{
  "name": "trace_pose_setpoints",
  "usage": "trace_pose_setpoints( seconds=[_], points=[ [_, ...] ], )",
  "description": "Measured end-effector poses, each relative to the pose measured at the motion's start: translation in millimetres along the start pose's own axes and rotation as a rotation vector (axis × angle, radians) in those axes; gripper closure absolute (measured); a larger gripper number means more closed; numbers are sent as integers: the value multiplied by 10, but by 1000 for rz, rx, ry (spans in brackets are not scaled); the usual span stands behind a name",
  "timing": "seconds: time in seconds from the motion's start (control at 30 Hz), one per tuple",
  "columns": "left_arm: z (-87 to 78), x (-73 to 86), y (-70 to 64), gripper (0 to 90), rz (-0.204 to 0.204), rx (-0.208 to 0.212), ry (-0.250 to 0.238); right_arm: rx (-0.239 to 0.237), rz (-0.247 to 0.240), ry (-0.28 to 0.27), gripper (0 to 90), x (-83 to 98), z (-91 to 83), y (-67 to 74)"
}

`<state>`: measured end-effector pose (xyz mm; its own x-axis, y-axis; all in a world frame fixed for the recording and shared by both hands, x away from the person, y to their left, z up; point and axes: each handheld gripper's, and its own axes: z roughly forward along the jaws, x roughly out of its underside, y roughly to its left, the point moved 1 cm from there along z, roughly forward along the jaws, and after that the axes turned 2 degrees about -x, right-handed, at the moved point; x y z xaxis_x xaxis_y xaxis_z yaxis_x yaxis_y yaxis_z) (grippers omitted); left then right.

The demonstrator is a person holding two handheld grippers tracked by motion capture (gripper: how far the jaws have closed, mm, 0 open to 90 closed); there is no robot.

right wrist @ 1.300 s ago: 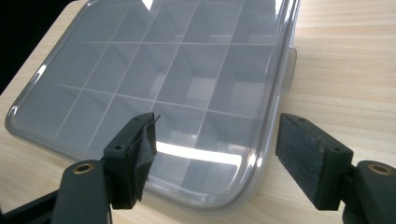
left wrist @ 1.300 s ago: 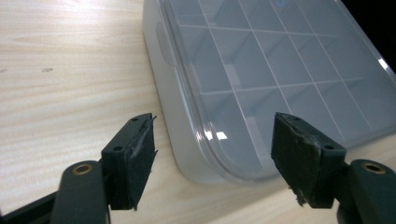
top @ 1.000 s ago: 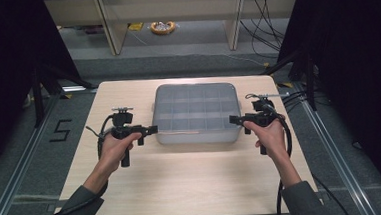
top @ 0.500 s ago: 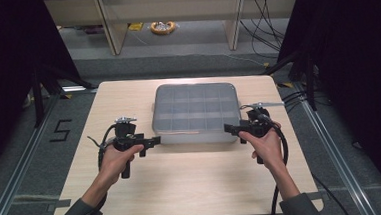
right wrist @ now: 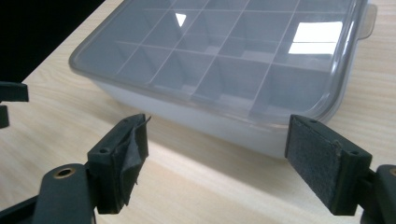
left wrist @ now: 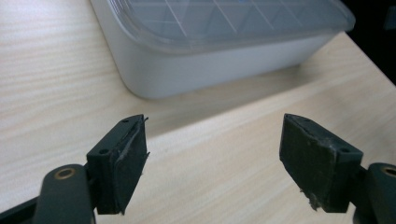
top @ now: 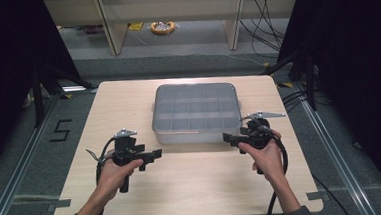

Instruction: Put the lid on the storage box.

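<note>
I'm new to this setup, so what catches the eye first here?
A grey divided box with a clear lid sits mid-table, lid on. Nearer the person, the left gripper and right gripper flank its front corners, both open and apart from it.

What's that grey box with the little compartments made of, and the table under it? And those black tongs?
The box looks like plastic: a clear glossy lid catching window-like reflections, over a milky, matte tub. The table shows pale wood grain, possibly laminate or veneer. The left tongs and right tongs seem hard black plastic faced with dull, rubbery pads, frayed at the edges.
</note>
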<state>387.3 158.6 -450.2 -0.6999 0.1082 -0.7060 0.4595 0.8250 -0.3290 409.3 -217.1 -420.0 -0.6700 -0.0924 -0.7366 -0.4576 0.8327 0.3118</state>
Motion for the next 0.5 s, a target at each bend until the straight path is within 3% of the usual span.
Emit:
trace_pose_setpoints(
  seconds=[0.23,0.27,0.5],
  points=[
    [-26,240,-38,228,23,5,29,-18,-7,3,227,124,-31,56],
    [-34,277,-33,227,45,-6,33,-22,6,11,228,153,-30,73],
    [-114,453,-22,225,66,-7,35,-38,-30,27,226,328,11,90]
  ],
)
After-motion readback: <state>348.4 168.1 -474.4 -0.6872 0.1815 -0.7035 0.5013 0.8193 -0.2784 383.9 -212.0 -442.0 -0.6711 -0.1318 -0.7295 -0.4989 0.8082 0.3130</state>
